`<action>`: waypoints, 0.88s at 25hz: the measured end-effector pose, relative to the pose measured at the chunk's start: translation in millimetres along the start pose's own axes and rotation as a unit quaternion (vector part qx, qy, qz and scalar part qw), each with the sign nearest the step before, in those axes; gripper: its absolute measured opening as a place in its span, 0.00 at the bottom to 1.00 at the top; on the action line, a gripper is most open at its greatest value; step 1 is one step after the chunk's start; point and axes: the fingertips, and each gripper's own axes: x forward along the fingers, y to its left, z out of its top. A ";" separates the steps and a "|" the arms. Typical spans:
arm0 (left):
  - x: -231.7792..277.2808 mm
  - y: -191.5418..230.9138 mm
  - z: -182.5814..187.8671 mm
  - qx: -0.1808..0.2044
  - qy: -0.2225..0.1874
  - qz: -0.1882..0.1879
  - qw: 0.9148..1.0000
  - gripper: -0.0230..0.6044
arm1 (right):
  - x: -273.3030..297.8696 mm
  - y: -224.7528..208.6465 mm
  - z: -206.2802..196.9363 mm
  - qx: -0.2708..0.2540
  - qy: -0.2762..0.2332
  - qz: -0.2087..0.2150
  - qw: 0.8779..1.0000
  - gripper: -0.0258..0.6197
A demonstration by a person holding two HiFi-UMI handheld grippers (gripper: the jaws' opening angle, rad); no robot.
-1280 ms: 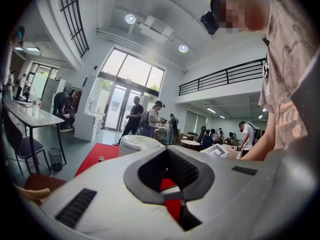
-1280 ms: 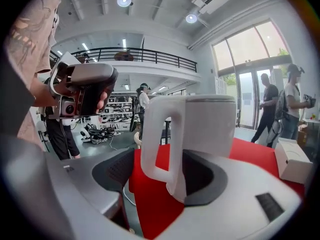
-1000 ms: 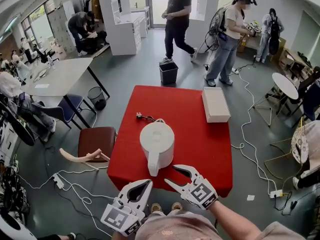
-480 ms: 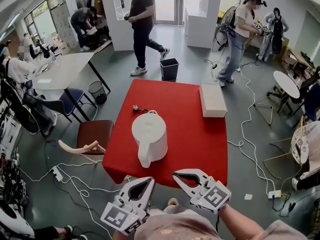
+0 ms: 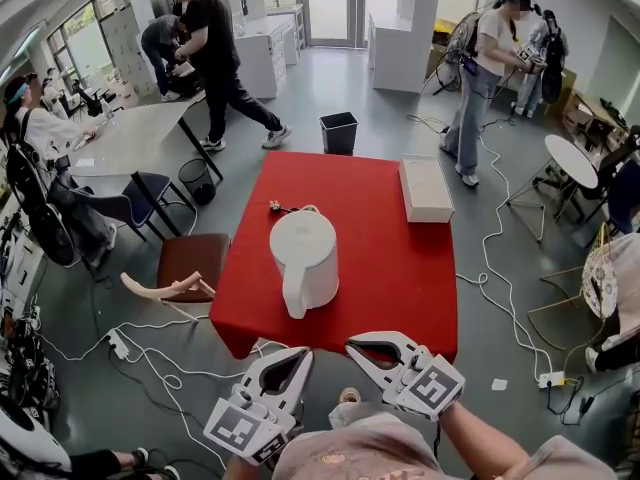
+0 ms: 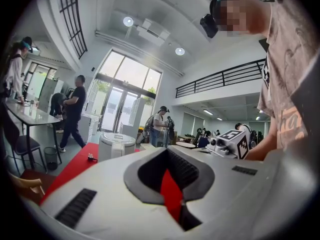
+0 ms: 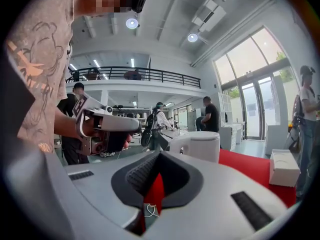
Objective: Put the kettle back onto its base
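The white kettle (image 5: 306, 259) stands upright in the middle of the red table (image 5: 400, 278), handle toward me; whether a base sits beneath it is hidden. A black plug and cord (image 5: 281, 208) lie just behind it. Both grippers hover off the table's near edge, short of the kettle. My left gripper (image 5: 303, 353) is shut and empty. My right gripper (image 5: 352, 346) is also shut, with nothing between its fingers. The kettle (image 6: 116, 146) shows far ahead in the left gripper view, and to the right in the right gripper view, kettle (image 7: 200, 146).
A white box (image 5: 425, 188) lies at the table's far right. A brown chair (image 5: 193, 260) stands left of the table, a black bin (image 5: 338, 133) beyond it. Cables (image 5: 150, 353) trail over the floor on both sides. Several people move about in the background.
My right gripper's jaws have closed empty and it has drawn back from the kettle's handle toward me. The left gripper stays shut. A person in the background has walked to the left.
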 end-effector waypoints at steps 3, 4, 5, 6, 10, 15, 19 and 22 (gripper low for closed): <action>-15.3 -6.7 -1.9 0.009 0.003 -0.003 1.000 0.03 | 2.0 16.1 -0.8 -0.002 0.004 -0.009 1.000 0.05; -22.5 -9.2 -1.6 0.013 0.004 -0.005 1.000 0.03 | 3.0 22.9 -1.8 -0.003 0.009 -0.014 1.000 0.04; -30.4 -11.5 -0.8 0.016 0.004 -0.008 1.000 0.03 | 4.2 30.5 -2.4 -0.003 0.013 -0.017 1.000 0.04; -38.5 -13.3 -0.1 0.018 0.004 -0.010 1.000 0.03 | 5.4 38.7 -1.9 -0.001 0.016 -0.019 1.000 0.04; -68.1 -23.7 -2.8 0.032 0.003 -0.016 0.999 0.03 | 4.2 72.6 0.0 0.015 0.025 -0.026 0.999 0.04; -104.3 -46.6 -11.4 0.030 -0.001 -0.031 0.999 0.03 | -7.6 110.1 -9.0 0.004 0.019 -0.044 0.999 0.04; -132.6 -60.6 -9.6 0.036 -0.014 -0.041 0.998 0.03 | -16.1 145.4 -4.1 -0.009 0.027 -0.060 0.998 0.04; -149.9 -76.5 -15.0 0.044 -0.012 -0.052 0.998 0.03 | -26.9 170.2 -0.2 0.000 0.026 -0.079 0.997 0.04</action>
